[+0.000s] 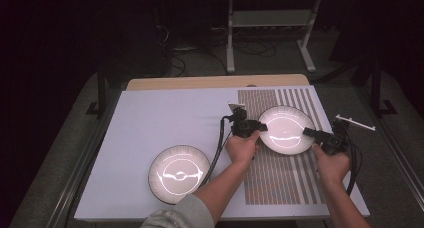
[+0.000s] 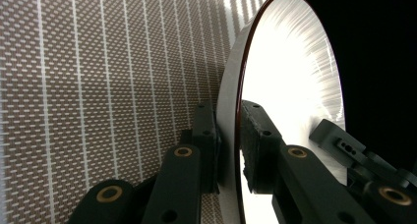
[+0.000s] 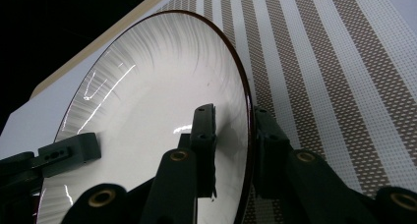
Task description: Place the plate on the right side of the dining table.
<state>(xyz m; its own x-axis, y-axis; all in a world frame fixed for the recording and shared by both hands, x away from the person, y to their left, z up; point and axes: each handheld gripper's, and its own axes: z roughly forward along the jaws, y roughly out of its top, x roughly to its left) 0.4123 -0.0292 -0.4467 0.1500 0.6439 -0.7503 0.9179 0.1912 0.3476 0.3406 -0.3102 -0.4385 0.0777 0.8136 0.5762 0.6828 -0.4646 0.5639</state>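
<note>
**Two grippers on one plate over the striped mat**

The room is dark beyond a pale table point(image 1: 150, 118) with a brown-striped mat point(image 1: 280, 183) on its right half. My left gripper point(image 1: 256, 127) is clamped on the near-left rim of the plate point(image 1: 285, 129); in the left gripper view the rim sits pinched between both pads, one above and one under. My right gripper point(image 1: 311, 133) grips the opposite rim in the same way, its jaws closed across the edge in the right gripper view. The plate sits over the mat, seemingly tipped rather than flat; I cannot tell whether it is clear of the mat.

To do this well I judge both hands must travel together and level, so the glossy rim does not slide out of either pinch.

A second plate point(image 1: 179, 174) lies near the front left, well apart. A small white part point(image 1: 356, 122) lies at the right edge, close to my right hand point(image 1: 331, 165); I would steer clear of it.
</note>
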